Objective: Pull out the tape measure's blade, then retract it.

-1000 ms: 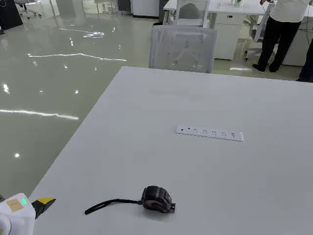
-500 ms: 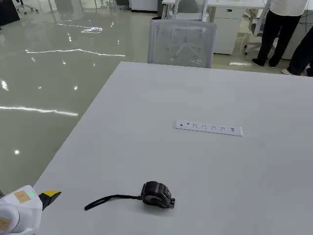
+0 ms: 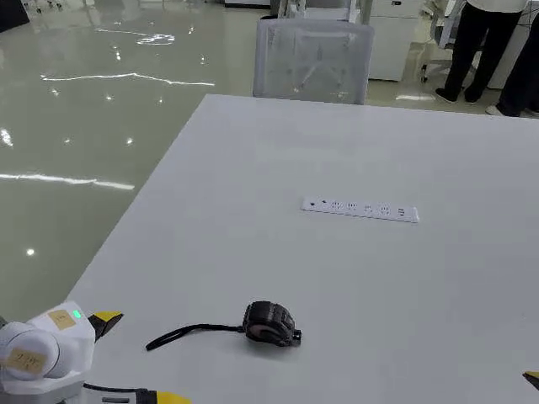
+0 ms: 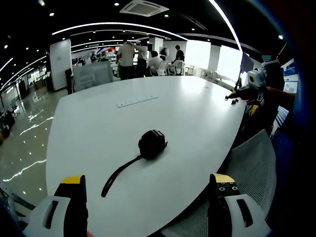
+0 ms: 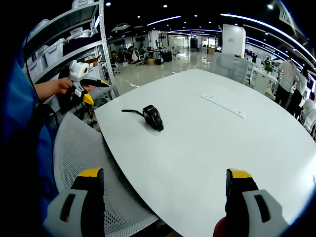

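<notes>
The left gripper [image 3: 139, 358] hangs at the near left corner of the white table [image 3: 354, 143]. Its white body is low in the head view, with one yellow-tipped jaw over the table edge and the other at the bottom of the picture. In the right gripper view the left hand [image 5: 52, 88], coming out of a blue sleeve, holds it off the table's corner and above a white mesh chair [image 5: 81, 148]. Its jaws stand spread wide with nothing between them, both aimed across the tabletop.

The tape measure [image 3: 269, 323] lies ahead of them on the near part of the table. It is a dark case with the blade not drawn out. Its black strap [image 3: 189, 334] trails left toward the left gripper but does not touch it. Farther back lies a white power strip [image 3: 360, 209], well apart from the tape measure.

The right gripper [image 5: 166, 174] is held off the table's near right side by the right hand [image 4: 271, 96]. Its jaws are also spread wide and hold nothing. One yellow tip shows at the bottom right corner of the head view.

Half a second ago the head view showed one yellow tip of the left gripper. Now it shows both, the upper one a little nearer the strap's end, and the right gripper's tip has come into the corner. The tape measure and power strip lie as before.
</notes>
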Available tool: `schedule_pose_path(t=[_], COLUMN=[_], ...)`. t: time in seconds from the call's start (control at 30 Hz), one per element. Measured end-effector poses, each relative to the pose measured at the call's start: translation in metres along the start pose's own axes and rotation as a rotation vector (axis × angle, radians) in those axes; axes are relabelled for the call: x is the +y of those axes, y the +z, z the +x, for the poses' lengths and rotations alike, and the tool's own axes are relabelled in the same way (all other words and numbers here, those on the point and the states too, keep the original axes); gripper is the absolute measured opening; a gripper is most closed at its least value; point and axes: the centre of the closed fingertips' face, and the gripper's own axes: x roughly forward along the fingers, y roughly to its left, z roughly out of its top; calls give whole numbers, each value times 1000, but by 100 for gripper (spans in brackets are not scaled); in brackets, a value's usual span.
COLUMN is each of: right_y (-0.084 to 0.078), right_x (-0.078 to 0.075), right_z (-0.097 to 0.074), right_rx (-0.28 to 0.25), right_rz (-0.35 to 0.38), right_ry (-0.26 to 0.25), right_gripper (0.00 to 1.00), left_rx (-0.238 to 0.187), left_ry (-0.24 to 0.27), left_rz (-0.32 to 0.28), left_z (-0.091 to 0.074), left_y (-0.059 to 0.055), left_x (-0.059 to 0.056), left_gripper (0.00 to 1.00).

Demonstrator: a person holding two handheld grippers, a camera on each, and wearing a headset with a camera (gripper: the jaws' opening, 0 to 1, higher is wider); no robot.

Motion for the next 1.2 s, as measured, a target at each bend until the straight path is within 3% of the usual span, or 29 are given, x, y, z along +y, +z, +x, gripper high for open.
schedule_pose_path(t=[0.7, 1.2], right_y=[21, 27], right_x=[11, 18], right_z=[42, 72], right_rx=[-1, 14], right_rz=[-68, -115], right_ry=[82, 148], right_gripper=[97, 94], left_rx=[7, -3], left_ry=[-55, -96], left_rz=[36, 76], left_z=[37, 63], left_y=[11, 32], left_x=[-16, -25], left_gripper=[100, 100])
